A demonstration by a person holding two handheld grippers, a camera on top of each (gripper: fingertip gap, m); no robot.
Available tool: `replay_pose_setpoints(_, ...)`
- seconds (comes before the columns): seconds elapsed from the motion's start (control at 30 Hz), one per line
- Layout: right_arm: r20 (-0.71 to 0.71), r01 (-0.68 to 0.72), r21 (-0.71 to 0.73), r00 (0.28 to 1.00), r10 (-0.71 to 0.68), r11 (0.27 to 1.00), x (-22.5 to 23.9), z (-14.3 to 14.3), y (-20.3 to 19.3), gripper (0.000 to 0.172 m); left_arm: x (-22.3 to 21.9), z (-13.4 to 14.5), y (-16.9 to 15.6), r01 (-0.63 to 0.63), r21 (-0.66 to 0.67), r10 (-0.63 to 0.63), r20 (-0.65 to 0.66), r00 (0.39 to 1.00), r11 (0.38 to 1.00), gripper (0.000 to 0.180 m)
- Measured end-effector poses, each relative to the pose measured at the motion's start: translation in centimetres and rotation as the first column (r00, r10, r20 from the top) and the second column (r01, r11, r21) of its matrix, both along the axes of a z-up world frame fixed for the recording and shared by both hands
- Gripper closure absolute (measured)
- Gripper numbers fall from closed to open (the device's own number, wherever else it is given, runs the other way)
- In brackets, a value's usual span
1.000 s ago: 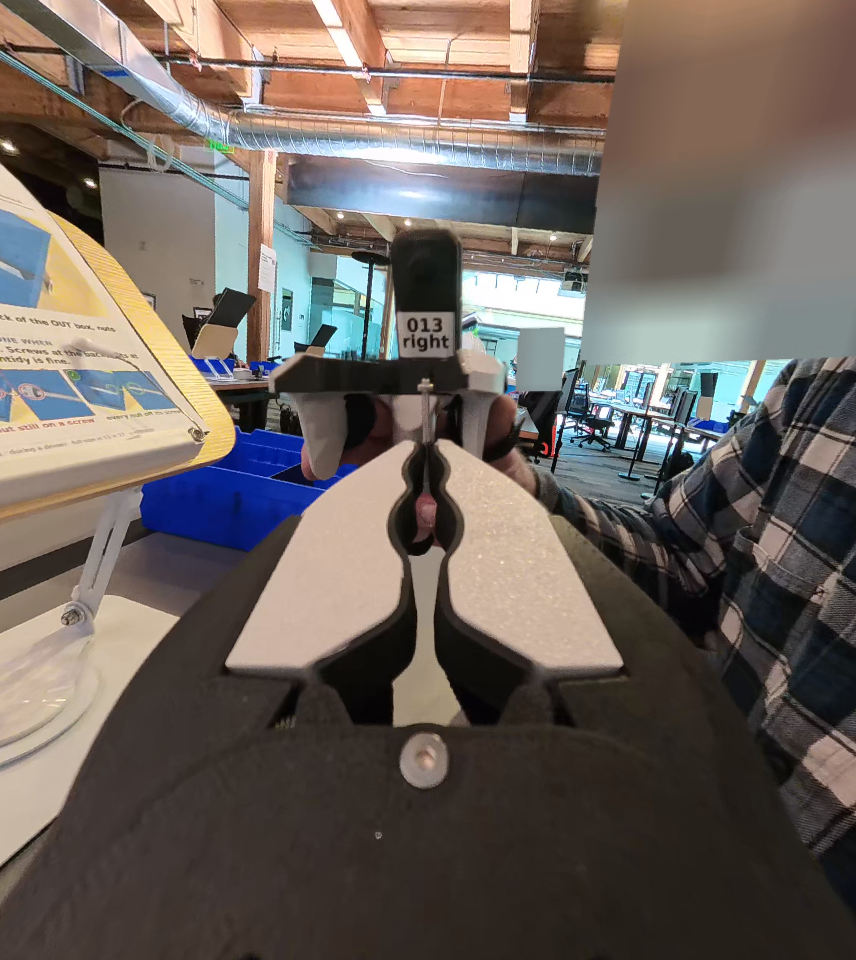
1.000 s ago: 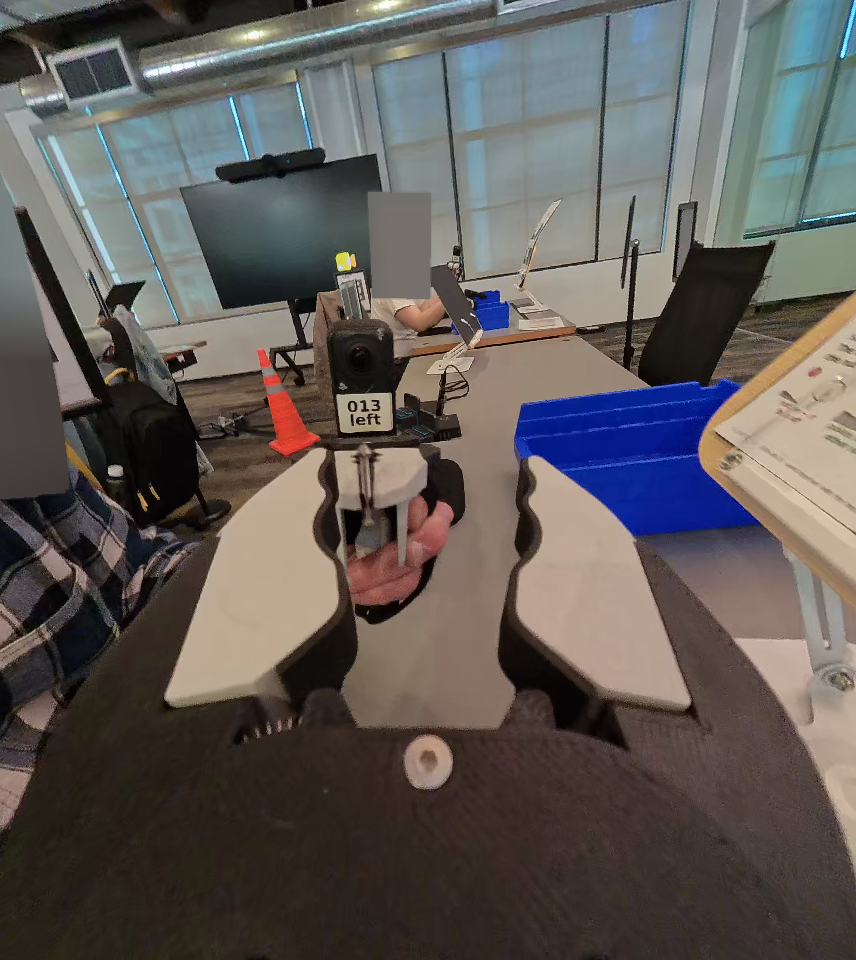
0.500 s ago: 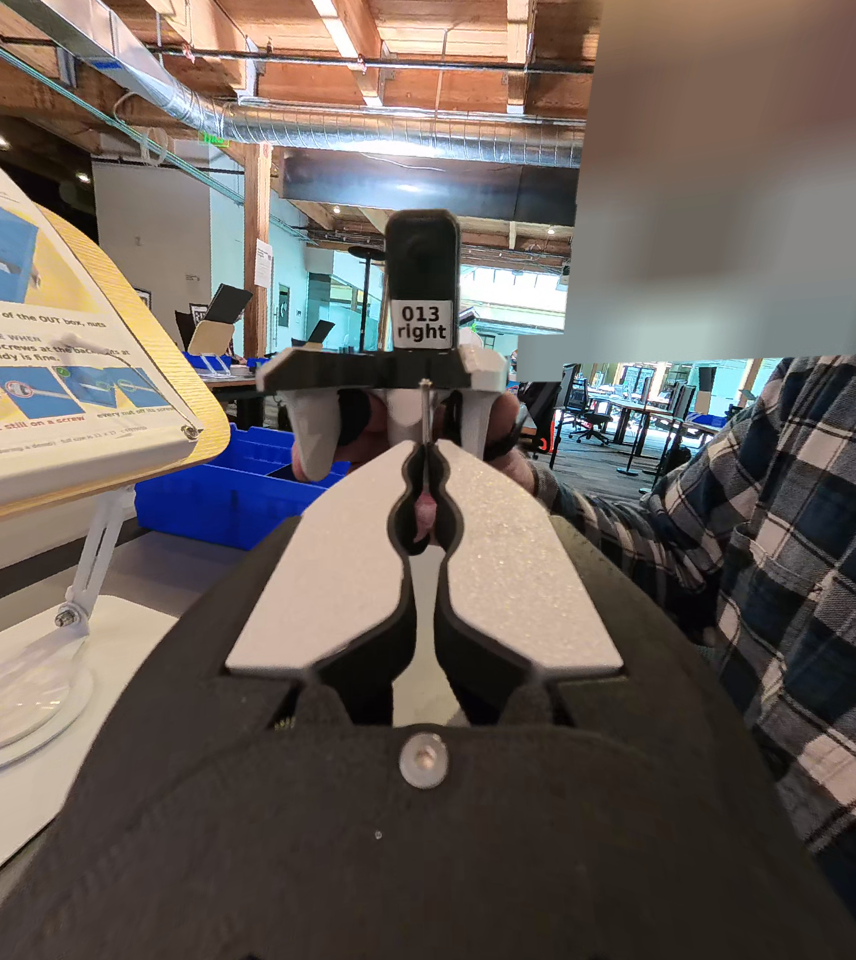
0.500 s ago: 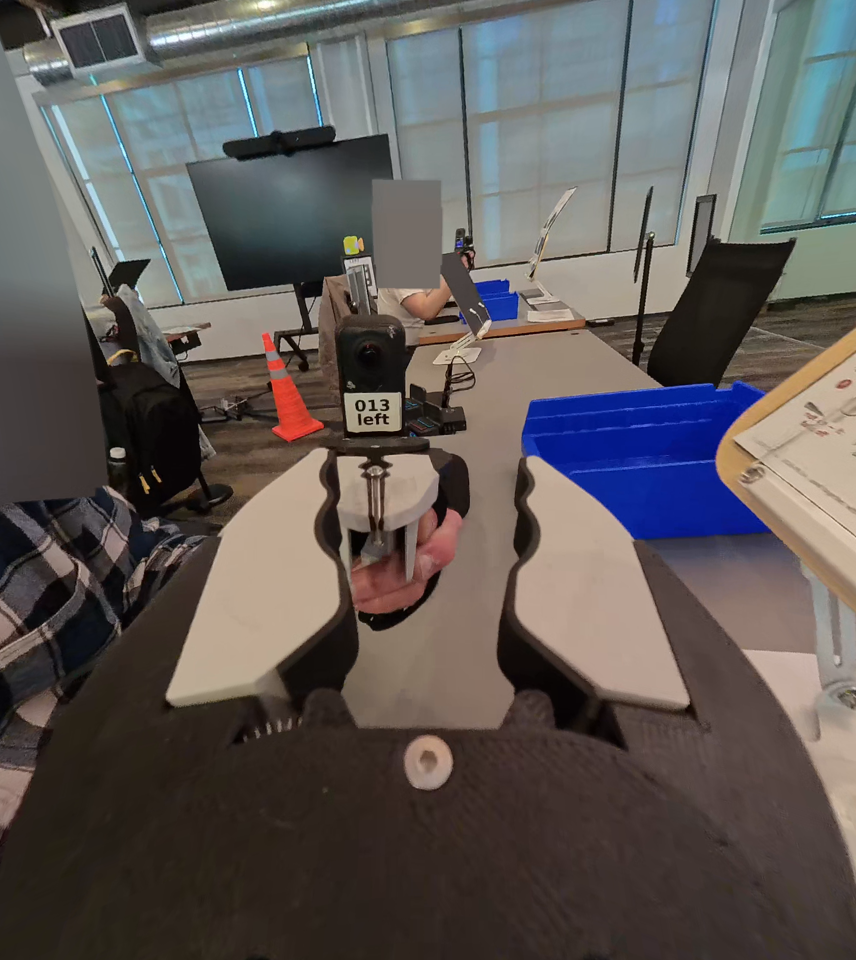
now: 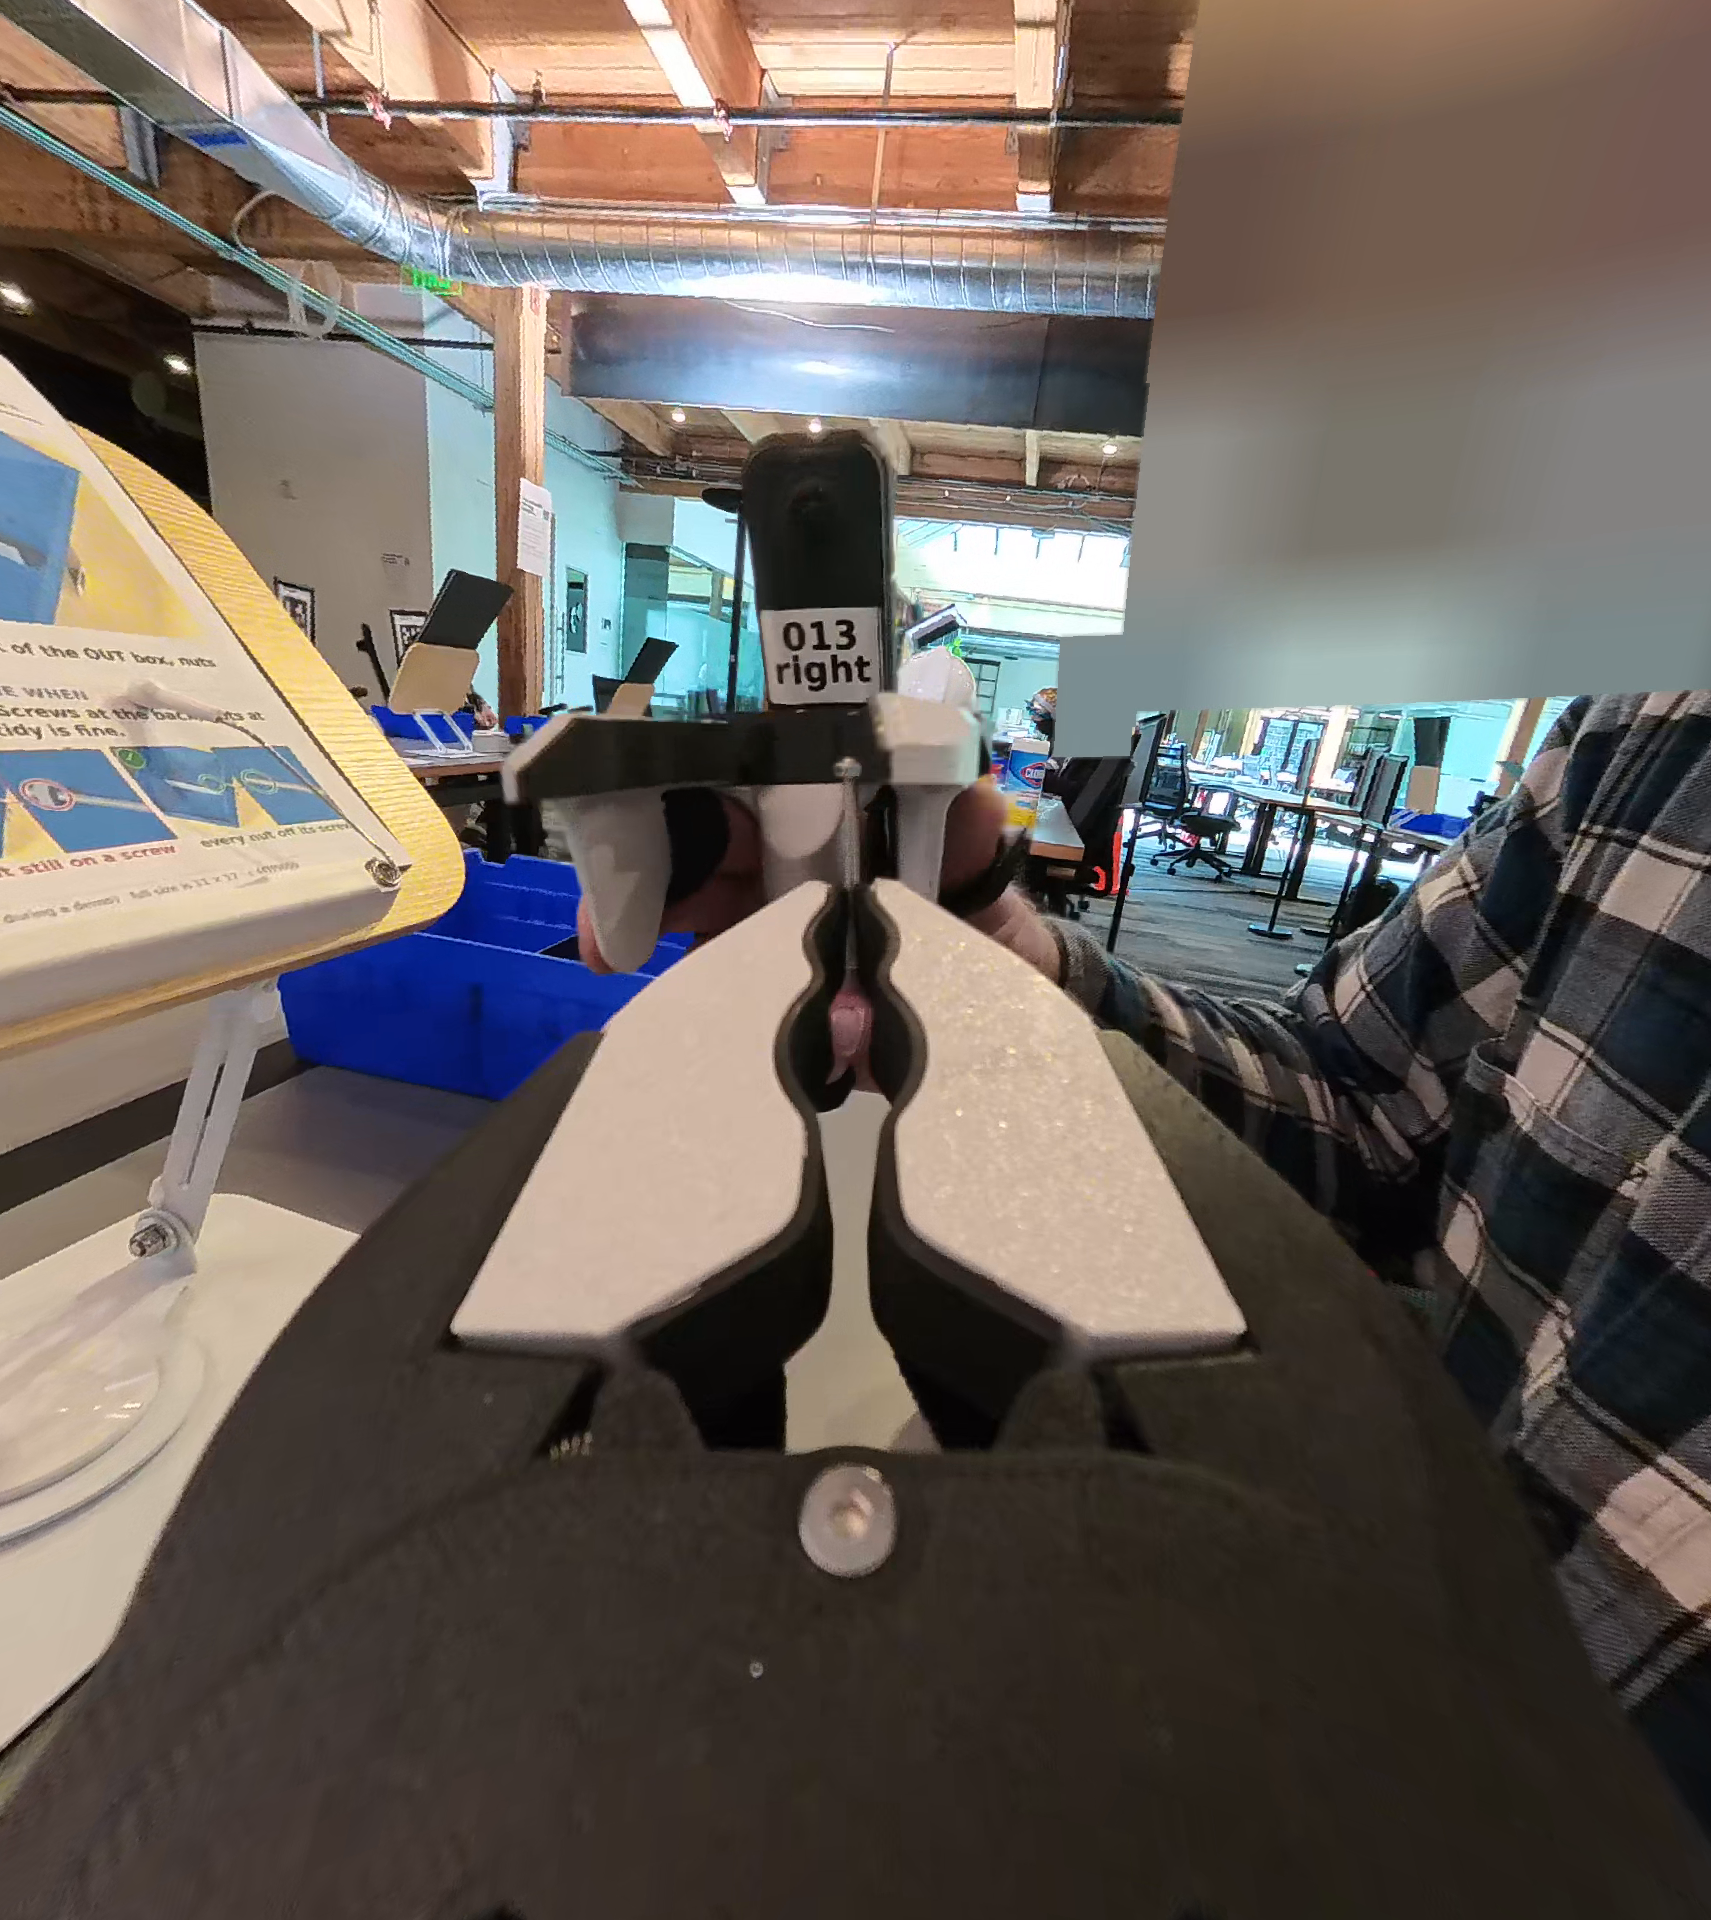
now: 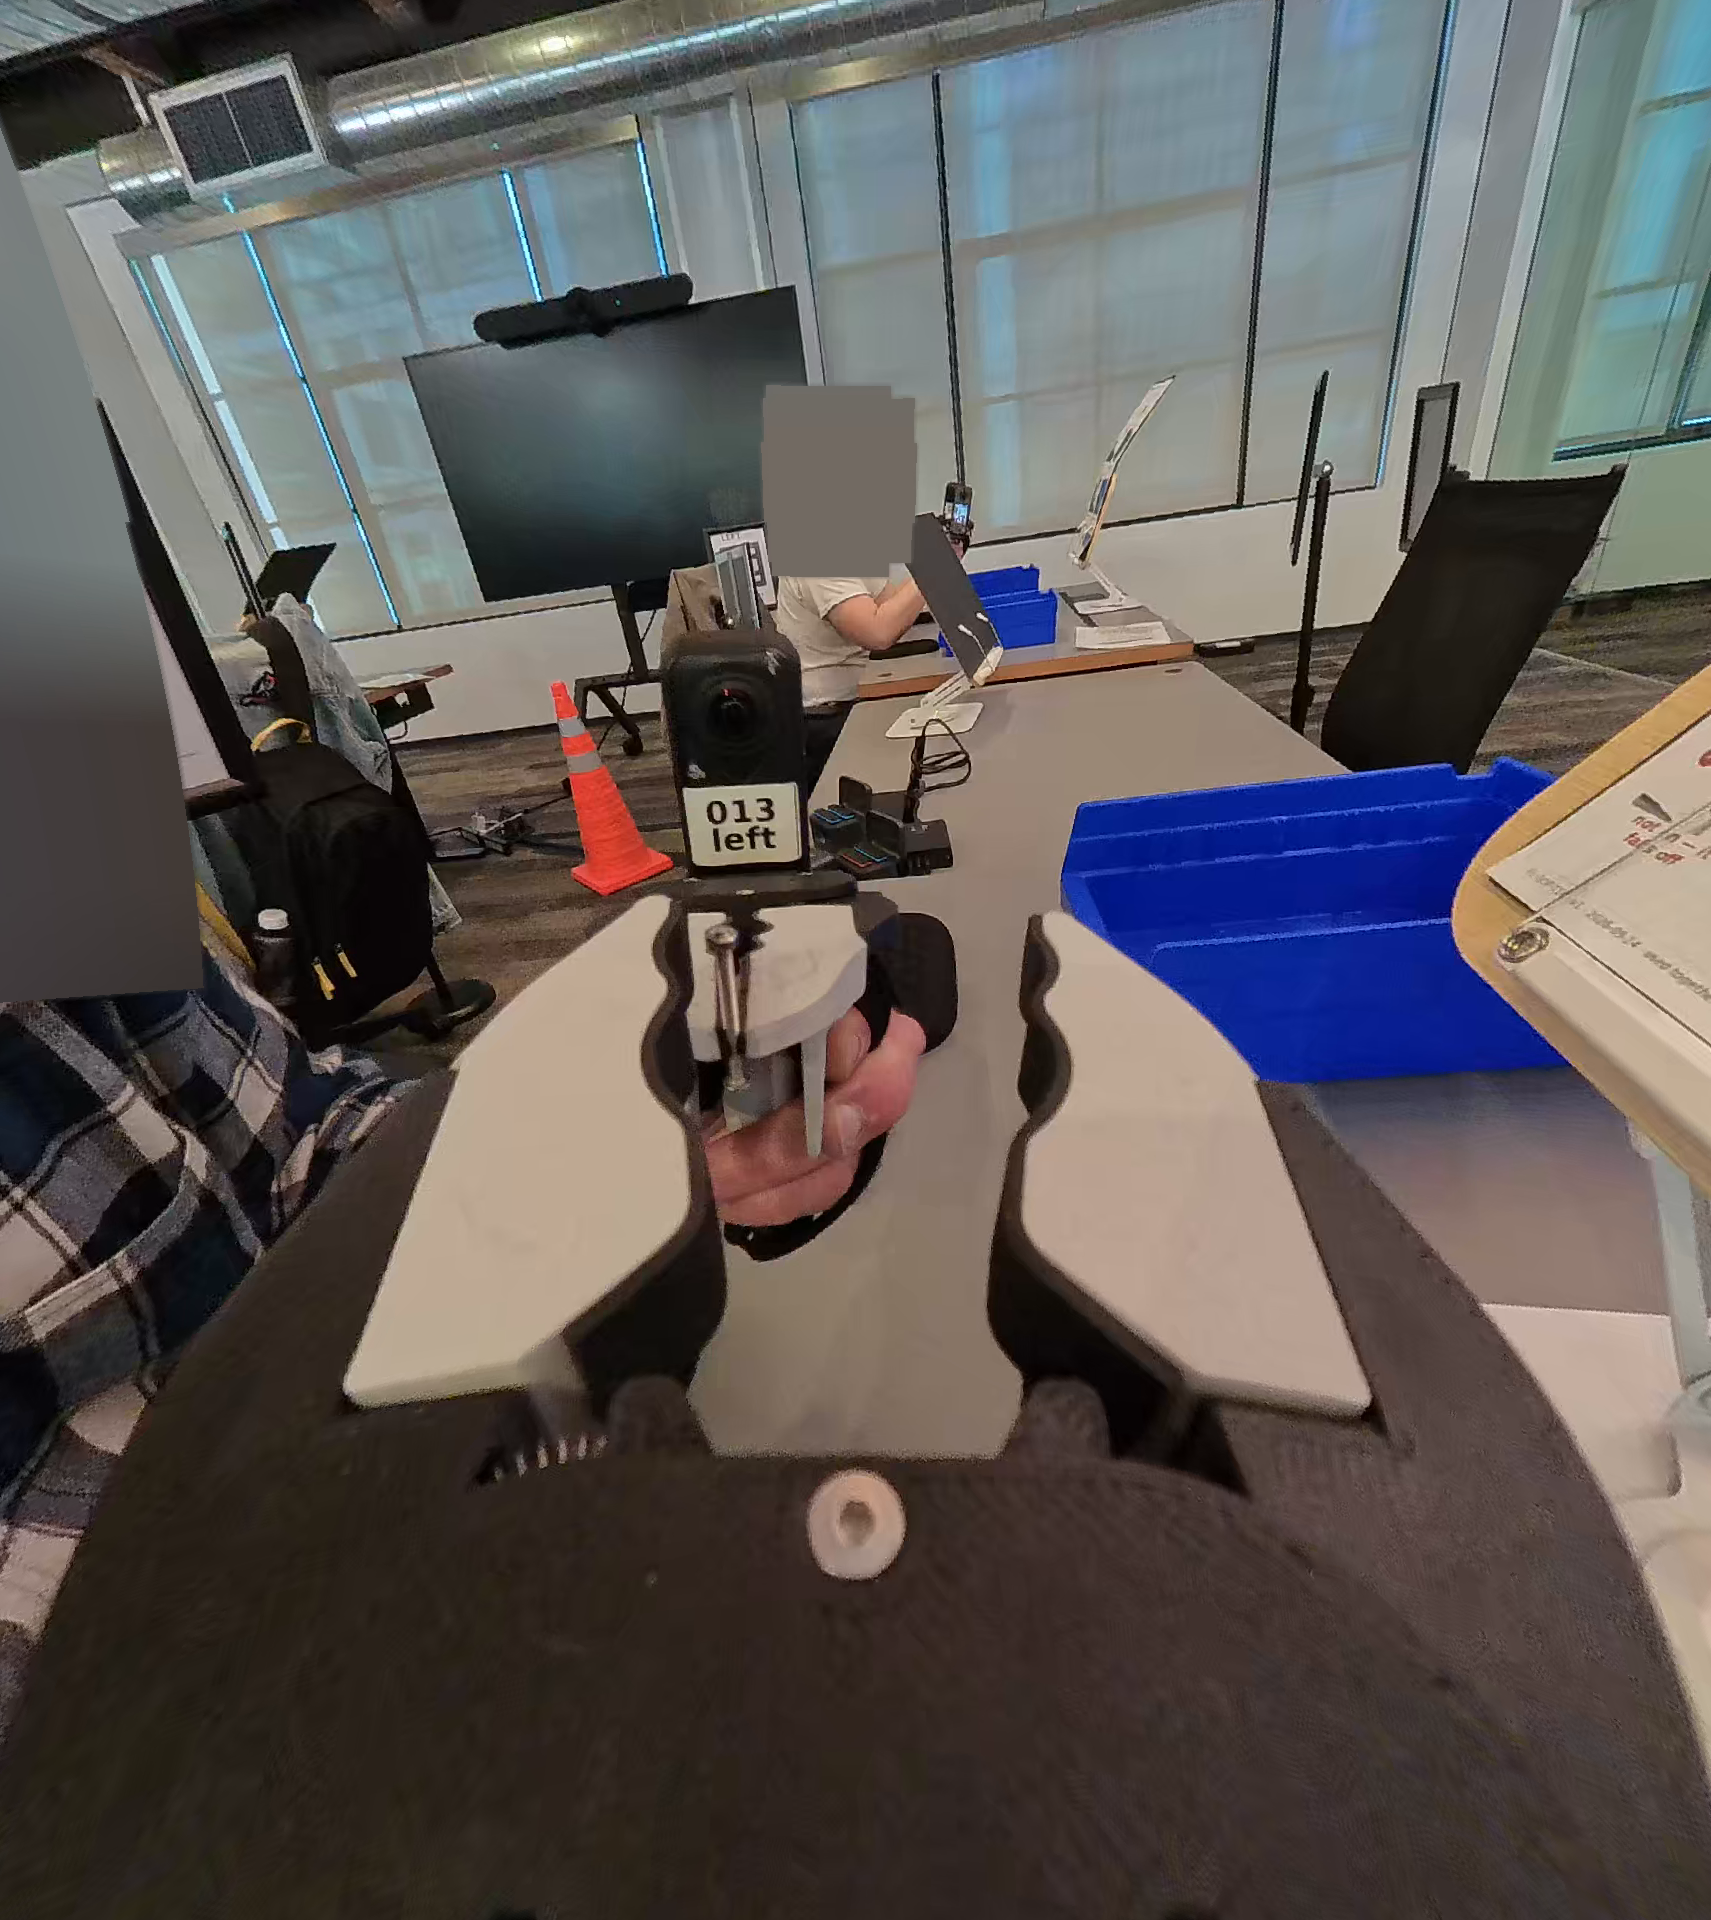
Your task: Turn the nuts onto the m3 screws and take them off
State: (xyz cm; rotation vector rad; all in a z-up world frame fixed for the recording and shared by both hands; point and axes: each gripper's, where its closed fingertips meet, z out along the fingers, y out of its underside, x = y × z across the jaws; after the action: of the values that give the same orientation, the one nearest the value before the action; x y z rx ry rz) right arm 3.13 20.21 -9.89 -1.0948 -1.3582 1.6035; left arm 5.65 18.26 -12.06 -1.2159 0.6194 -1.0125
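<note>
Change: right gripper [image 6: 846,997] has drifted slightly sideways against the left; grip unchanged | Left gripper [image 5: 849,914]: fingers closed, pinching thin metal screw [image 5: 848,831], long axis upright, head on top | Right: fingers wide apart, nothing held, facing the screw head-on, screw nearer its left finger [image 6: 560,1091] | Both level above grey table [image 6: 1090,748], blue bin [image 6: 1298,935] beside.

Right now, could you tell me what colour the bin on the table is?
Blue bin; clearest in the right wrist view.

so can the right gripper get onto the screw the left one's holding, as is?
Probably yes: the right gripper stands open facing the upright screw in the shut left gripper, nothing between them.
</note>
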Motion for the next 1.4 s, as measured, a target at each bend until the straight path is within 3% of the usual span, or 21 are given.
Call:
replay_pose_setpoints(0.23,0.009,0.024,-0.008,1.0,-0.024,1.0,1.3,-0.1,0.8,0.113,-0.6,-0.1,0.2,-0.039,0.003,0.039,-0.028,0.999,0.999,0.179)
replay_pose_setpoints(0.37,0.11,0.027,0.078,0.993,-0.036,0.997,1.5,-0.4,-0.1,0.133,-0.8,-0.5,0.7,-0.136,0.033,0.14,-0.136,0.981,0.99,0.179)
replay_pose_setpoints(0.5,0.166,0.045,0.106,0.984,-0.062,0.993,1.1,-0.5,-0.7,0.134,-0.7,-0.6,0.9,-0.206,0.08,0.219,-0.231,0.948,0.975,0.18)
replay_pose_setpoints(0.87,0.111,0.043,0.044,0.993,-0.048,0.998,0.4,-0.5,-0.6,0.134,-0.5,-0.1,0.5,-0.156,0.066,0.165,-0.162,0.973,0.986,0.179)
replay_pose_setpoints(1.4,0.114,0.043,0.053,0.992,-0.049,0.998,0.8,-0.3,-0.7,0.135,-0.3,-0.1,0.6,-0.168,0.082,0.181,-0.195,0.964,0.982,0.179)
